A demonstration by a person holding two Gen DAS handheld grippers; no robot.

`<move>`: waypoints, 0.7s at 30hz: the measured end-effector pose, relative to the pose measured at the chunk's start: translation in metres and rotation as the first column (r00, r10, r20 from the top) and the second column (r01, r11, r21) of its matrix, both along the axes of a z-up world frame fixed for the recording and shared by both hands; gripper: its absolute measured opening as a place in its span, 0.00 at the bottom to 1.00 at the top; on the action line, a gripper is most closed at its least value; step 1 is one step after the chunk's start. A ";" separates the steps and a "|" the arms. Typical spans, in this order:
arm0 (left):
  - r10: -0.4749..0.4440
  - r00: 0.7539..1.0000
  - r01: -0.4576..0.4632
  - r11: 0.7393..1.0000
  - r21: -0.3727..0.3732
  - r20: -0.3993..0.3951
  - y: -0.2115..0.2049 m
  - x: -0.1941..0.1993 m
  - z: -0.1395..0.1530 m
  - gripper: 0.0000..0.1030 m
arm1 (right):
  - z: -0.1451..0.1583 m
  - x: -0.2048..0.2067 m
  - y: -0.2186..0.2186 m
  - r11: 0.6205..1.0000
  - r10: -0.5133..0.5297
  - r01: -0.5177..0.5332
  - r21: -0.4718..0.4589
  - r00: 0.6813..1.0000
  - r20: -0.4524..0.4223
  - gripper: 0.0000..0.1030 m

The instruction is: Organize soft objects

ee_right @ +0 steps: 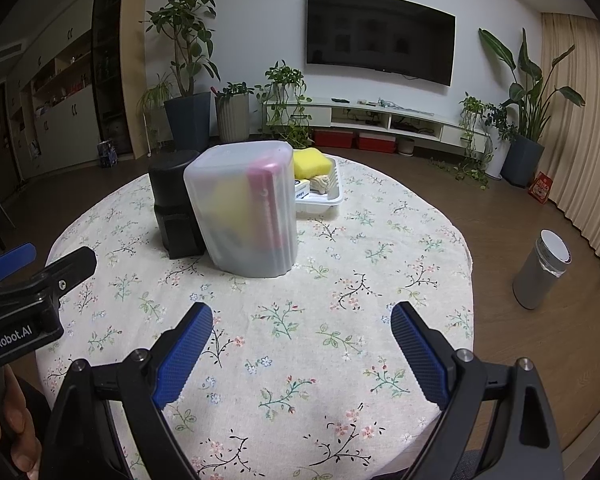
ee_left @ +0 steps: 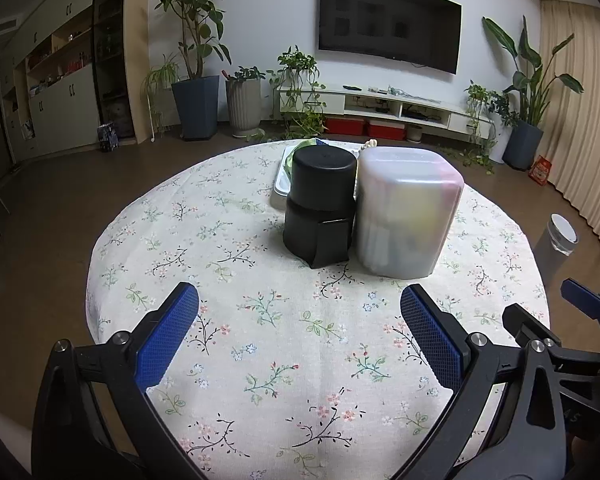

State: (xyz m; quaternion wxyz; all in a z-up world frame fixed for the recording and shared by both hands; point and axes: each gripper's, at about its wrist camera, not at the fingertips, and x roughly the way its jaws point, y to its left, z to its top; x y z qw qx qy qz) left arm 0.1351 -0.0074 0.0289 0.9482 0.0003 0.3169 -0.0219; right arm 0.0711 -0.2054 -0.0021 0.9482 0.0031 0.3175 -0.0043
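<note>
Two grippers hover side by side over the near edge of a round table (ee_left: pixel 148 240) draped in a floral cloth, both pointed toward a cluster of containers farther back. Starting at the left, the left gripper (ee_left: pixel 300 300) has its jaws spread wide with nothing but bare cloth between its blue pads (ee_left: pixel 168 332); part of a hand (ee_right: pixel 4 432) shows beneath it in the right wrist view. Next to it, the right gripper (ee_right: pixel 302 316) is likewise released, jaws wide apart and empty. Beyond them, at the left of the cluster, stands a black cylindrical container (ee_left: pixel 320 204), upright, with a boxy piece at its base. Just beside it on the right, touching or nearly so, stands a translucent frosted bin (ee_left: pixel 408 208) with a closed top; blurred yellow and pink shapes show through its wall, too hazy to identify. Behind these two, toward the far edge of the table, lies a shallow white tray (ee_right: pixel 332 196) holding a yellow sponge (ee_right: pixel 312 164), a cream-coloured knotted or woven item (ee_right: pixel 322 182) beside it, and something with a printed label that is partly hidden. Well apart on the right, a grey bin (ee_right: pixel 540 272) stands on the wooden floor.
</note>
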 end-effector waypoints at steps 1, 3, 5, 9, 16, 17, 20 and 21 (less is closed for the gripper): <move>-0.001 1.000 0.001 1.000 -0.001 0.000 0.000 0.000 0.000 1.00 | 0.000 0.001 0.000 1.000 0.001 -0.001 0.000 1.000 -0.001 0.90; -0.002 1.000 0.002 1.000 0.001 -0.001 0.000 0.000 0.000 1.00 | -0.001 -0.002 -0.001 1.000 0.001 -0.001 0.000 1.000 -0.001 0.90; -0.002 1.000 0.002 1.000 0.003 0.003 -0.001 0.000 0.000 1.00 | 0.000 0.001 0.000 1.000 0.001 -0.001 0.000 1.000 -0.001 0.90; 0.002 1.000 -0.002 1.000 0.005 0.008 -0.001 -0.001 0.001 1.00 | 0.000 -0.001 -0.001 1.000 0.001 -0.001 0.000 1.000 -0.001 0.90; 0.004 1.000 -0.004 1.000 0.010 0.014 -0.001 -0.001 0.002 1.00 | 0.001 0.001 0.000 1.000 0.002 -0.002 -0.001 1.000 -0.002 0.90; 0.004 1.000 -0.004 1.000 0.008 0.016 -0.001 -0.002 0.002 1.00 | 0.001 0.001 0.000 1.000 0.002 -0.002 -0.002 1.000 -0.003 0.90; 0.003 1.000 -0.003 1.000 0.012 0.016 -0.001 -0.001 0.002 1.00 | 0.001 0.001 0.000 1.000 0.002 -0.002 -0.002 1.000 -0.004 0.90; 0.003 1.000 -0.003 1.000 0.011 0.015 -0.001 -0.001 0.002 1.00 | 0.001 -0.001 -0.001 1.000 0.002 -0.002 -0.002 1.000 -0.004 0.90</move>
